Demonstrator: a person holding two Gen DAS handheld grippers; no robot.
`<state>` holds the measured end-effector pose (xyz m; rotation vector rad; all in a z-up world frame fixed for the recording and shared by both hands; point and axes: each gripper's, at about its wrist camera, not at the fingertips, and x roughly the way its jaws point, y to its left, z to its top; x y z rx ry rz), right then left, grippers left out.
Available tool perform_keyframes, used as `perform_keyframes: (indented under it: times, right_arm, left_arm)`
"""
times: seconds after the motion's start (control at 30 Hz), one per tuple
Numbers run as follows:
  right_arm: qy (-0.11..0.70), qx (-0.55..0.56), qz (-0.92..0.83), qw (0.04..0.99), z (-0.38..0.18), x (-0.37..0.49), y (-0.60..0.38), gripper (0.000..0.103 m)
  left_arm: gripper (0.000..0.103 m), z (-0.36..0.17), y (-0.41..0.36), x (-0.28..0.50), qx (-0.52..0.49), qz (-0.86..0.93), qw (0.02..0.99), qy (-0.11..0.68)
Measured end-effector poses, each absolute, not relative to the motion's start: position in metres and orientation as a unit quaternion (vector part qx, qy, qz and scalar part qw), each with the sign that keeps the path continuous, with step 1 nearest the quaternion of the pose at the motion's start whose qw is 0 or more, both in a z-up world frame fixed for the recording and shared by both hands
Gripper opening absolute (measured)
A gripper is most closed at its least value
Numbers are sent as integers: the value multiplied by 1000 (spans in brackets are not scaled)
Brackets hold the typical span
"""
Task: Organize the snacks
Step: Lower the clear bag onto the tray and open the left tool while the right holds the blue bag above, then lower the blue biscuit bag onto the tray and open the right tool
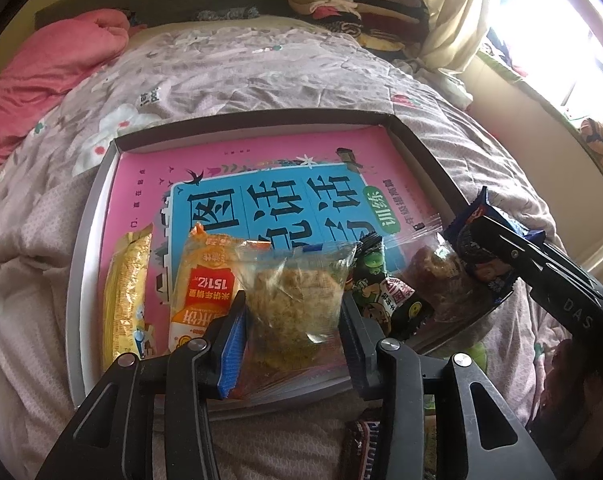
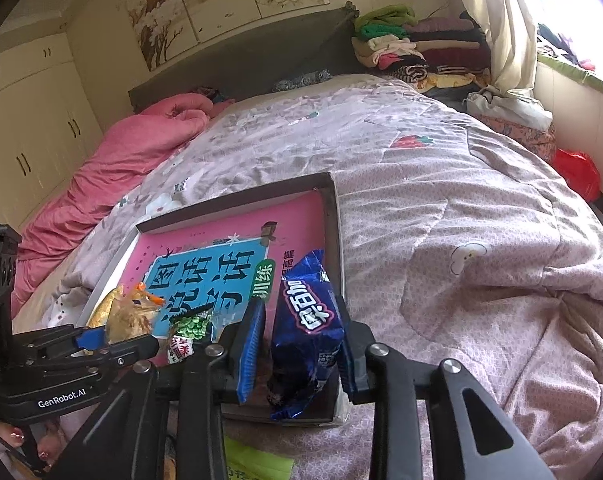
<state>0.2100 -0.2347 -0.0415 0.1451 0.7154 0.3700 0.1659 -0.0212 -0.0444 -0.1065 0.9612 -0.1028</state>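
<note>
A shallow box tray (image 1: 101,184) on the bed holds a pink and blue book (image 1: 261,200). On the book lie a yellow snack pack (image 1: 127,296), an orange rice-cake pack (image 1: 203,280), a green and black pack (image 1: 371,276) and a clear pack of brown snack (image 1: 433,276). My left gripper (image 1: 293,320) is shut on a clear bag of crumbly yellow snack (image 1: 297,296) over the book's near edge. My right gripper (image 2: 301,344) is shut on a dark blue cookie pack (image 2: 305,320) above the tray's right near corner; it also shows in the left wrist view (image 1: 481,248).
The tray (image 2: 333,216) lies on a quilted floral bedspread (image 2: 441,220). A pink duvet (image 2: 121,152) is bunched at the far left. Folded clothes (image 2: 413,48) are stacked by the headboard. A dark wrapper (image 1: 361,444) and a green packet (image 2: 257,464) lie on the bed under the grippers.
</note>
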Motion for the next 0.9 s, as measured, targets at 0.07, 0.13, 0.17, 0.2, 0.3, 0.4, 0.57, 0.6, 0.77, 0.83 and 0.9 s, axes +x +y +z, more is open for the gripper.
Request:
perform_keyframes:
  times: [0.07,0.13,0.17,0.2,0.3,0.4,0.57,0.6,0.77,0.83,0.9]
  right_arm:
    - [346,76,180,918,-41,209,-237,36]
    - [343,82,181,918,-40,209,-239,39]
    - [342,84,181,918,-39,209,-239,41]
    - [342,86,182,918,-39,209,-240,41]
    - [342,92,182,918,-38,209,-242,42]
    - [338,93,179,919,-36,207,-243,42]
    - [338,87,179,920,-36,203,-243,42]
    - [337,85,180,920,-36,202,-242,42]
    - [348,67,191,915,-41,199,-232,42]
    - [349,60,196,914,-42,199,-228,42]
    - [348,53,198,915,-42,197,-224,42]
  left_arm:
    - [47,-42,-20,164,-54,-51,885,459]
    - [48,-39,-21,162,-54,-52,887,455]
    - [50,-38,-21,162,-54,-53,888,453]
    - [51,-37,-21,161,-54,-53,889,452]
    - [53,-34,-20,161,-55,-54,890,450]
    - [53,-32,-19,159,-56,-54,891,448]
    - [54,-28,-17,156,-57,-56,892,445]
    - [54,-28,-17,156,-57,-56,892,444]
    - [54,-25,-14,152,-61,-56,893,442]
    - [55,-23,-13,150,-63,-57,894,440]
    - [56,-22,-12,149,-64,-58,895,438]
